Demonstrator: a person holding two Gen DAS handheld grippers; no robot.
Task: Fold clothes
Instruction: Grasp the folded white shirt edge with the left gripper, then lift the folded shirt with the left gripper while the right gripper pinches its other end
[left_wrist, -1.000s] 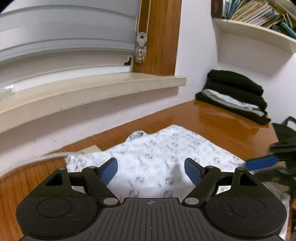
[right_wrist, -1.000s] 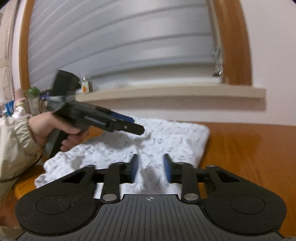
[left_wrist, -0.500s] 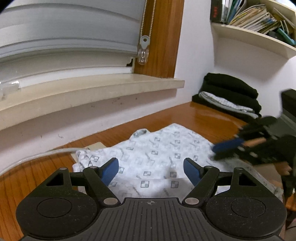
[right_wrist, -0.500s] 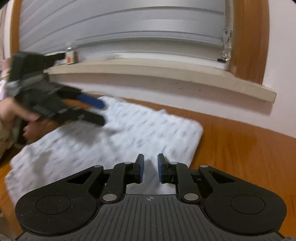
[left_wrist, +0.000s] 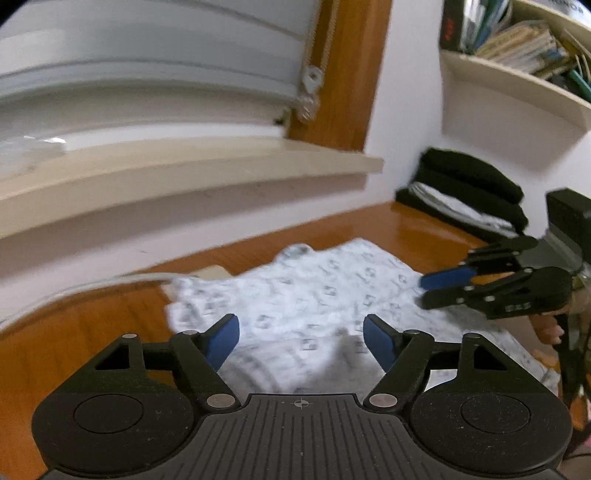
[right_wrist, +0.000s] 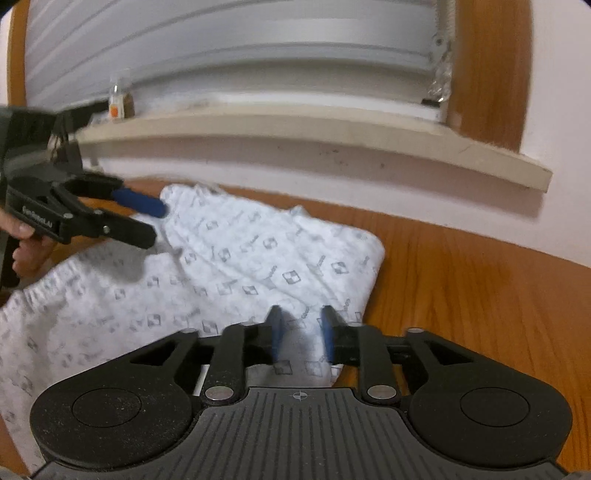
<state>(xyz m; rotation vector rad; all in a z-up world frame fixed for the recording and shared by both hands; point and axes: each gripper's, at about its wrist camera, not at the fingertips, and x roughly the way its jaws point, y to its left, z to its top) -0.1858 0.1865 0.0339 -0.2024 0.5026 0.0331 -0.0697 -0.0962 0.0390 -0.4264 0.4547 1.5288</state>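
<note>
White patterned garment (right_wrist: 236, 258) lies flat on counter (right_wrist: 480, 288). Left tongs (left_wrist: 301, 341) wide apart, empty. Right tongs (right_wrist: 301, 332) opening, nothing clamped, over garment's edge.

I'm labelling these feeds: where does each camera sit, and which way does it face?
Left wrist: on the left claw, open, facing the windowsill; the right claw shows at right.
Right wrist: on the right claw, opening over the cloth; the left claw and a hand show at left.
Shared: the patterned garment, wooden table, windowsill.

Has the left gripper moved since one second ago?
Yes. In the right wrist view the left gripper now sits further left over the garment.
</note>
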